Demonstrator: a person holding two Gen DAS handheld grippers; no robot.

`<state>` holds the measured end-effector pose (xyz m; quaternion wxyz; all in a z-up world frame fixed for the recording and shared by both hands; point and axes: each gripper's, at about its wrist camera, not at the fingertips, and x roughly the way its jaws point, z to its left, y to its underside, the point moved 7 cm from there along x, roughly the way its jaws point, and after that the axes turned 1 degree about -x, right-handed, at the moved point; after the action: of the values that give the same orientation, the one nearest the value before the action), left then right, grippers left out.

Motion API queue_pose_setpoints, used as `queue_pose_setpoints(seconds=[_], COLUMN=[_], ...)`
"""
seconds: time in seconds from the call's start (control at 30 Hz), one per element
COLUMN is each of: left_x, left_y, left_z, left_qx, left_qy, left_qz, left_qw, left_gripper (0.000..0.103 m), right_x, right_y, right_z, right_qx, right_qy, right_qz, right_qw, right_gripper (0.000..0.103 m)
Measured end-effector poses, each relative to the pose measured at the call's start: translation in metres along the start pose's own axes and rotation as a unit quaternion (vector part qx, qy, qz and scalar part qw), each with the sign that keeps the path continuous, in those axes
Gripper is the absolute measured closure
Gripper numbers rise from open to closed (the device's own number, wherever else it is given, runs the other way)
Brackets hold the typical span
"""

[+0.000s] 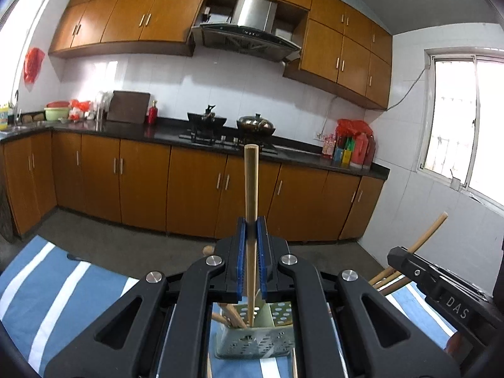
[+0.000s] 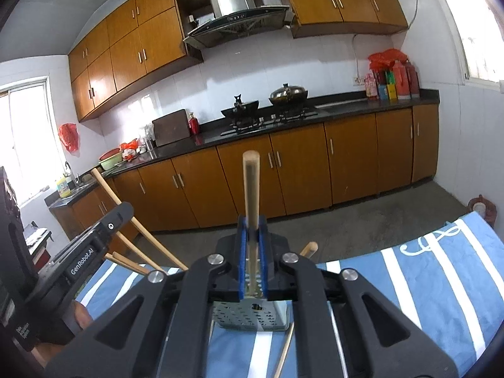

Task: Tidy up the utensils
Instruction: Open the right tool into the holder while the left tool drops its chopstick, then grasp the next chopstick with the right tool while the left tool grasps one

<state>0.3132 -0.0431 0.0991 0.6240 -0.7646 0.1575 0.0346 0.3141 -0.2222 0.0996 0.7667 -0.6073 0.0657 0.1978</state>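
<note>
Above the striped cloth: I take the blue-and-white cloth (image 1: pixel 63 286) as my landmark.
Kitchen: I see brown cabinets (image 1: pixel 195 186) and a dark counter (image 1: pixel 163 132) well beyond the cloth.
Holder: a pale green perforated utensil holder (image 1: pixel 252 343) stands on the cloth, chopsticks inside.
Left gripper (image 1: pixel 252 230): clenched on one wooden chopstick (image 1: pixel 251 182), upright over the holder.
Right gripper (image 2: pixel 251 228): I see it clamped on another chopstick (image 2: pixel 251 182), above the holder (image 2: pixel 249 316).
Loose stick (image 2: pixel 285 349): lies on the cloth just beside the holder.

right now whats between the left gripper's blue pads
A wooden chopstick, clamped upright between the left gripper pads, its lower end over the green holder; shown in the left wrist view.
</note>
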Motion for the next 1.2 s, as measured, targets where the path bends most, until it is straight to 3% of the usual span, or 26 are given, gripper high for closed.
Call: queue_pose_setpoints(seconds=[0.23, 0.47, 0.67, 0.87, 1.03, 1.2], left_x=[-0.011, -0.040, -0.074, -0.095, -0.098, -0.100], left_y=[-0.007, -0.014, 0.004, 0.062, 0.114, 0.160], left_z=[0.002, 0.011, 0.034, 0.070, 0.095, 0.110], left_qx=[0.002, -0.004, -0.001, 0.009, -0.002, -0.022], left_qy=[0.000, -0.010, -0.029, -0.075, -0.101, -0.112], left_qz=[-0.007, -0.012, 0.000, 0.053, 0.108, 0.160], left_qw=[1.0000, 0.9999, 0.9996, 0.9957, 0.9889, 0.9804], left_gripper=[0.090, 0.090, 0.090, 0.090, 0.090, 0.090], right_x=[-0.008, -0.041, -0.074, -0.072, -0.051, -0.038], right_y=[-0.001, 0.000, 0.032, 0.113, 0.198, 0.255], right_z=[0.001, 0.006, -0.002, -0.016, -0.012, -0.001], right_qx=[-0.001, -0.021, -0.020, -0.005, 0.000, -0.002], right_qy=[0.004, 0.012, 0.025, 0.041, 0.047, 0.045], right_qz=[-0.008, -0.028, -0.026, 0.052, 0.149, 0.207], right_qw=[1.000, 0.999, 0.999, 0.998, 0.988, 0.977], right_gripper=[0.088, 0.087, 0.083, 0.083, 0.083, 0.083])
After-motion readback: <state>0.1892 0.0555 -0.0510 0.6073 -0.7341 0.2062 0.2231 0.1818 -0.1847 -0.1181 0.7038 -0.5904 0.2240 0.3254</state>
